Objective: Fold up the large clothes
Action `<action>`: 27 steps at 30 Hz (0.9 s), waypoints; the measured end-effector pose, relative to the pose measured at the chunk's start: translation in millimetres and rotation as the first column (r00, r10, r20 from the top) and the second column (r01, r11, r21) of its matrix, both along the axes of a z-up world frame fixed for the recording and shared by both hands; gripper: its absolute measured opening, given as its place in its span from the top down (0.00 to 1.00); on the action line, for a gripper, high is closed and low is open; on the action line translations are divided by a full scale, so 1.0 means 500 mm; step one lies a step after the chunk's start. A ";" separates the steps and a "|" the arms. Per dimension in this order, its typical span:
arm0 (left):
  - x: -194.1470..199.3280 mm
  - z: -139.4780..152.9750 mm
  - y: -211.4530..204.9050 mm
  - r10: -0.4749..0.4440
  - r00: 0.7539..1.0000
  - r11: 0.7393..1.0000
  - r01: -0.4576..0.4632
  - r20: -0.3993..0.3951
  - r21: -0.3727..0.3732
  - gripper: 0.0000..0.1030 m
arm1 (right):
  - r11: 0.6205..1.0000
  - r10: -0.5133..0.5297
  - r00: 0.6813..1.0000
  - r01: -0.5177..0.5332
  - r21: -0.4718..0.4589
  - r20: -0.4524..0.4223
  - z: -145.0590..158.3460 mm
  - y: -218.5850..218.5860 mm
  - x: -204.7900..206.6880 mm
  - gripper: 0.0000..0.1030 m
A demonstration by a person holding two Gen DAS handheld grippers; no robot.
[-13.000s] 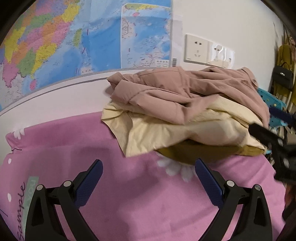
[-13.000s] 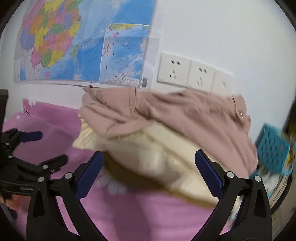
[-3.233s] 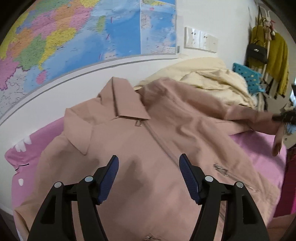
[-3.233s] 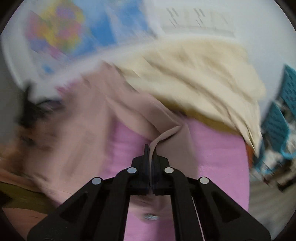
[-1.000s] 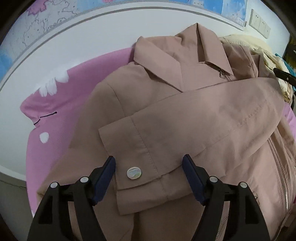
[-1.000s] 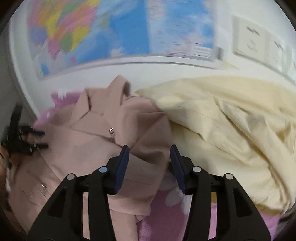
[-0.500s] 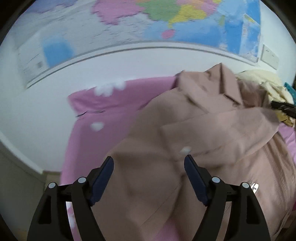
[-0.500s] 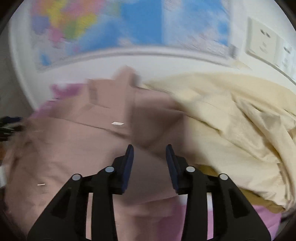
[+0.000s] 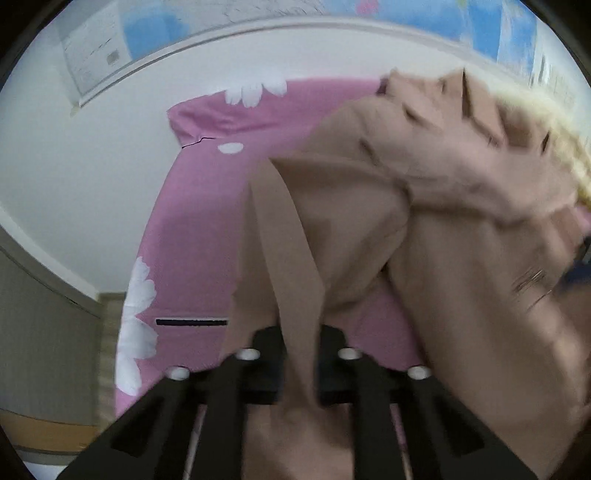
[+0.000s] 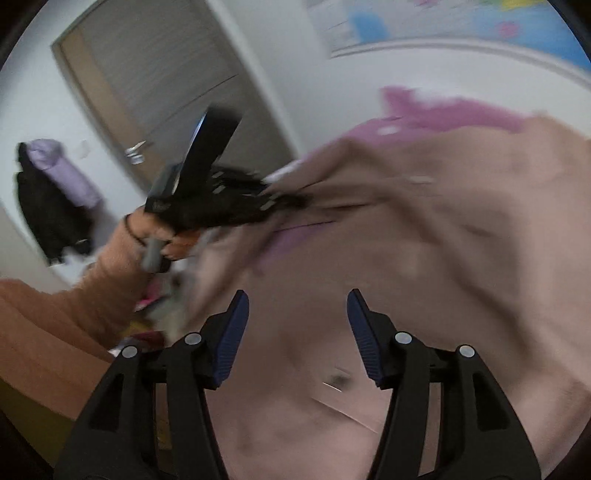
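A dusty-pink jacket (image 9: 461, 229) lies spread on the pink bedsheet (image 9: 199, 221). My left gripper (image 9: 299, 354) is shut on the jacket's left edge, and a strip of cloth runs up from between the jaws. In the right wrist view the left gripper (image 10: 295, 201) pulls that edge up off the bed, with the jacket (image 10: 443, 229) stretched from it. My right gripper (image 10: 297, 332) is open and empty, hovering just above the jacket body. Both views are motion-blurred.
A cream garment (image 9: 554, 122) lies at the far right behind the jacket. A wall map (image 9: 258, 22) hangs above the bed. A door (image 10: 166, 74) and hanging dark coats (image 10: 55, 206) stand left of the bed. The sheet's left edge (image 9: 136, 332) drops to the floor.
My left gripper has shut on the jacket's left edge and lifted it. My right gripper has swung left, over the jacket body, and opened wider.
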State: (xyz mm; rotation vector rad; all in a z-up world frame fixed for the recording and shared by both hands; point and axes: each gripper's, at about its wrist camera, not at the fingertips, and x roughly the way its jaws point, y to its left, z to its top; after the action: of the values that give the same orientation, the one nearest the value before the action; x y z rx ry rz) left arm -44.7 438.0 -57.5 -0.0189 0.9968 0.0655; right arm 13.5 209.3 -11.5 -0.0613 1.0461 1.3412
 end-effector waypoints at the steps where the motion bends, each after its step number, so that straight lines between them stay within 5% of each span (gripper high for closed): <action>1: -0.001 0.010 0.002 0.002 1.000 0.999 -0.001 0.010 -0.033 0.96 | 1.000 0.018 1.000 -0.018 0.005 -0.008 -0.006 0.028 -0.004 0.45; 4: -0.010 0.051 0.001 -0.014 0.999 0.995 0.019 0.051 -0.097 0.96 | 0.997 0.068 0.995 -0.066 0.031 -0.068 -0.025 0.117 -0.029 0.35; 9: 0.006 0.085 -0.014 -0.027 0.999 0.984 0.034 0.048 -0.174 0.97 | 0.995 0.098 0.980 -0.095 0.021 -0.174 -0.073 0.232 -0.061 0.37; 10: 0.011 0.088 -0.017 -0.029 0.998 0.983 0.037 0.048 -0.178 0.97 | 0.996 0.094 0.981 -0.092 0.022 -0.169 -0.075 0.240 -0.067 0.43; 12: 0.019 0.098 -0.025 -0.041 0.998 0.979 0.049 0.046 -0.200 0.97 | 0.994 0.106 0.977 -0.103 0.027 -0.186 -0.075 0.253 -0.075 0.99; 13: 0.021 0.103 -0.026 -0.045 0.998 0.976 0.054 0.045 -0.210 0.97 | 0.993 0.118 0.973 -0.110 0.049 -0.200 -0.066 0.248 -0.075 0.98; 15: 0.025 0.129 -0.032 -0.048 0.997 0.973 0.061 0.064 -0.224 0.96 | 0.989 0.120 0.978 -0.103 0.103 -0.172 -0.025 0.218 -0.067 0.98; 17: 0.025 0.170 -0.029 -0.049 0.991 0.960 0.081 0.123 -0.269 0.81 | 0.980 0.111 0.981 -0.081 0.181 -0.160 0.044 0.161 -0.040 0.98; 19: 0.015 0.228 -0.024 -0.069 0.969 0.925 0.152 0.237 -0.348 0.42 | 0.974 0.063 0.990 -0.034 0.224 -0.123 0.105 0.090 -0.007 0.99; 21: -0.005 0.287 -0.026 -0.083 0.924 0.890 0.237 0.372 -0.390 0.30 | 0.969 -0.024 0.995 0.048 0.244 -0.100 0.162 -0.001 0.041 0.99; 24: -0.018 0.324 -0.041 -0.076 0.883 0.891 0.269 0.464 -0.365 0.30 | 0.968 -0.150 0.988 0.154 0.199 -0.039 0.199 -0.117 0.093 0.99; 27: 0.004 0.295 -0.071 -0.084 0.898 0.923 0.233 0.432 -0.306 0.30 | 0.958 -0.276 0.961 0.276 0.081 -0.022 0.186 -0.230 0.158 0.97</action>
State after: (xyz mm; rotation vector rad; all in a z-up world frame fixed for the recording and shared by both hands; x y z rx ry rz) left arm -42.8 402.7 90.0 -0.2689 0.5708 -0.2641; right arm 92.5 94.4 81.8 0.1504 0.9672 1.1297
